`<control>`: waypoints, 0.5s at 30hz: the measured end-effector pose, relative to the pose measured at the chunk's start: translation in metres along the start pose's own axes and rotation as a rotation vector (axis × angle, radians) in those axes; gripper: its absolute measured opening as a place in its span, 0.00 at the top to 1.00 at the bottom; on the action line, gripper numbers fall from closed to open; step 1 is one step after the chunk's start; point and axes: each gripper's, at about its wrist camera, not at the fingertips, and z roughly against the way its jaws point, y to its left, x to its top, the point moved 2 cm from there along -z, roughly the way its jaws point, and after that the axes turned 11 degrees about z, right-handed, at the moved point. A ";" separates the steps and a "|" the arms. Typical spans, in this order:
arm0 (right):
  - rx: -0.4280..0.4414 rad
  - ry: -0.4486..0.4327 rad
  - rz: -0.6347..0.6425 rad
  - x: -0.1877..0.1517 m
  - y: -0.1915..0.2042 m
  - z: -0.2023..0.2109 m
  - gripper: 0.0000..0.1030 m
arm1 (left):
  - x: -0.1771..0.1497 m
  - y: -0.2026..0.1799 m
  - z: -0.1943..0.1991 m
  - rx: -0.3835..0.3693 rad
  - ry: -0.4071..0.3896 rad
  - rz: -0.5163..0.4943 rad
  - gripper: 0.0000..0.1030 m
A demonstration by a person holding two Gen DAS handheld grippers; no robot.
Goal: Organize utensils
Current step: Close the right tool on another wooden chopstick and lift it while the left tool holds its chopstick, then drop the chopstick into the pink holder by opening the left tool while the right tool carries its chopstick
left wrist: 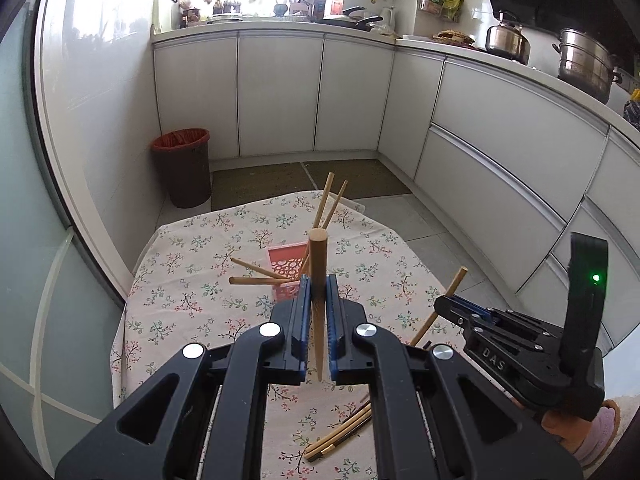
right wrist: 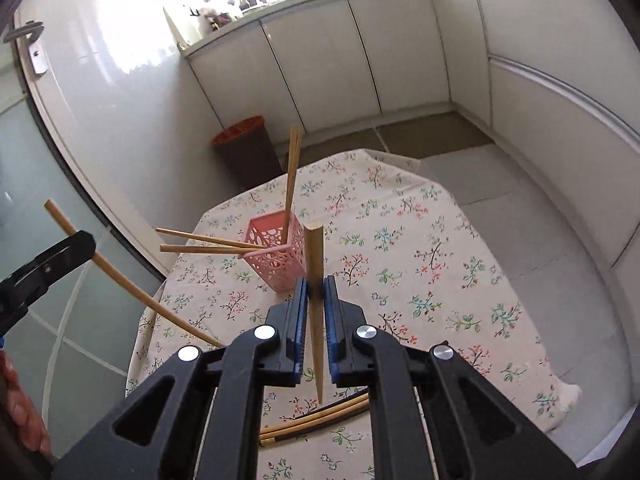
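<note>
A: Left wrist view, what do you see?

B: My left claw (left wrist: 318, 290) is clenched on a wooden chopstick (left wrist: 318, 280) that stands upright between the blue pads, blunt end up. Just beyond it sits the pink basket (left wrist: 285, 266) on the flowered surface (left wrist: 192, 280). Two chopsticks in the basket (left wrist: 327, 204) lean away from me, and two more (left wrist: 256, 274) stick out to the left.

A: And your other side?

B: My right claw (right wrist: 316, 290) grips its own chopstick (right wrist: 315, 256) the same way, blunt end up, with the basket just behind and left of it. From the left view the right claw (left wrist: 442, 304) hangs to the right, above the surface.

A: Anything loose?

B: A small bundle of chopsticks (left wrist: 340, 432) lies flat on the surface beneath my claws, near the close edge. A brown bin (left wrist: 182, 166) stands on the floor beyond the surface.
</note>
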 end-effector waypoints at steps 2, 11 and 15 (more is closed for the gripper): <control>0.010 -0.024 -0.001 0.006 -0.004 0.015 0.92 | 0.007 -0.004 0.004 -0.012 -0.012 0.010 0.94; 0.018 -0.115 -0.008 0.039 -0.021 0.059 0.92 | 0.066 -0.021 0.004 0.012 -0.140 0.047 0.94; 0.021 -0.130 -0.011 0.047 -0.029 0.063 0.92 | 0.093 -0.020 -0.019 0.049 -0.174 0.086 0.94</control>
